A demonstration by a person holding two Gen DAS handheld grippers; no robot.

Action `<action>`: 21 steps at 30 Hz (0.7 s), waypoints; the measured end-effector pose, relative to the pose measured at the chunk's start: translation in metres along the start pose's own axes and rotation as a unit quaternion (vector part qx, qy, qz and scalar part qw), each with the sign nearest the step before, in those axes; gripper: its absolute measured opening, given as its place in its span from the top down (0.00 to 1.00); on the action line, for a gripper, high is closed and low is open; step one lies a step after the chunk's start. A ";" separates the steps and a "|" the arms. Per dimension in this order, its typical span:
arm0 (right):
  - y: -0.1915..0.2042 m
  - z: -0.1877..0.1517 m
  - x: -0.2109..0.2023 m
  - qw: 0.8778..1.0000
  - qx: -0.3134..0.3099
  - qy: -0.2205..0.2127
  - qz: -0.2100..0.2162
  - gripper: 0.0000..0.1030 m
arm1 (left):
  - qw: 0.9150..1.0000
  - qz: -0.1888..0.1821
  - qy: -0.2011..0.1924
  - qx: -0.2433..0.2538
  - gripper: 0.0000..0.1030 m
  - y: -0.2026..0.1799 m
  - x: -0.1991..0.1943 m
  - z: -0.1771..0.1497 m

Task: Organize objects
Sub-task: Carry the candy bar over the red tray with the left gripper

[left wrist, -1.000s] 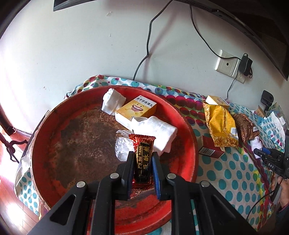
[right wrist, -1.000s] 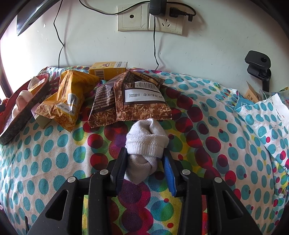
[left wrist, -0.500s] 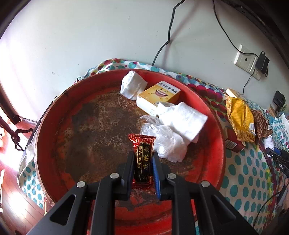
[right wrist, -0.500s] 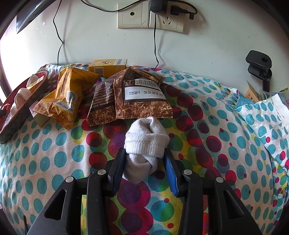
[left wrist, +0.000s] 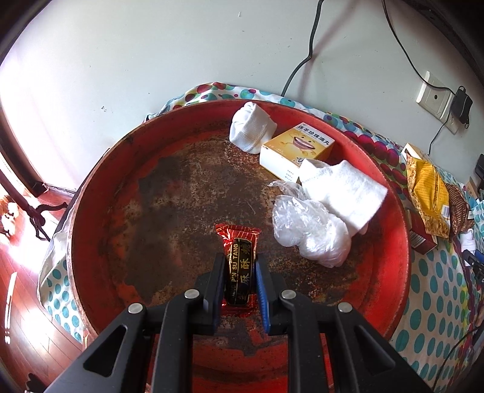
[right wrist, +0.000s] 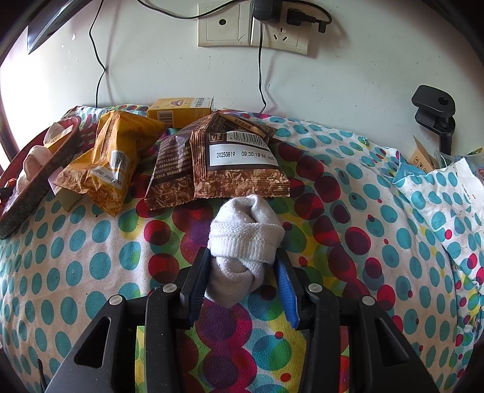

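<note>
My left gripper (left wrist: 240, 261) is shut on a red and black candy packet (left wrist: 240, 266), held over the middle of a round red tray (left wrist: 99, 169) with a rusty floor. In the tray lie a rolled white sock (left wrist: 251, 130), a yellow box (left wrist: 298, 148), a folded white cloth (left wrist: 345, 190) and a crumpled clear plastic bag (left wrist: 308, 232). My right gripper (right wrist: 243, 257) is shut on a rolled white sock (right wrist: 245, 238), just above the dotted cloth (right wrist: 90, 266).
A yellow snack bag (right wrist: 112, 163), two brown snack bags (right wrist: 239, 160) and a yellow box (right wrist: 181, 112) lie ahead of the right gripper. The red tray's edge (right wrist: 36, 181) is at far left. Wall sockets (right wrist: 254, 27) with cables are behind. A black clamp (right wrist: 435, 112) stands at right.
The left gripper with the candy packet has moved left and further over the tray's middle. The right gripper with the sock has crept forward towards the brown bags.
</note>
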State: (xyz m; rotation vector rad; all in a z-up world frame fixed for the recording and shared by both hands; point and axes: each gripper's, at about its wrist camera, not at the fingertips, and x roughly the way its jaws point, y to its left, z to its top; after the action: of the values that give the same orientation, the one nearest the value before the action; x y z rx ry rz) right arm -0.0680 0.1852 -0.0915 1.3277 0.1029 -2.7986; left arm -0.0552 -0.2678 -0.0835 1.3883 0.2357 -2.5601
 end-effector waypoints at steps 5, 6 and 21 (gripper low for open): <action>0.000 0.000 0.000 1.000 0.000 0.000 0.000 0.60 | 1.000 0.008 0.007 -0.005 0.81 0.004 0.005 0.000; 0.000 0.000 0.000 1.000 0.000 0.000 0.000 0.60 | 1.000 0.009 0.009 -0.005 0.80 0.004 0.006 0.000; -0.001 0.001 0.000 1.000 0.000 0.001 0.000 0.60 | 1.000 0.014 0.026 -0.010 0.79 0.006 0.012 0.000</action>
State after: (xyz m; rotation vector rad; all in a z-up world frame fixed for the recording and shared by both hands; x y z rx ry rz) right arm -0.0682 0.1858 -0.0908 1.3299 0.1021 -2.7978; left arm -0.0598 -0.2751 -0.0940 1.4410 0.2488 -2.4945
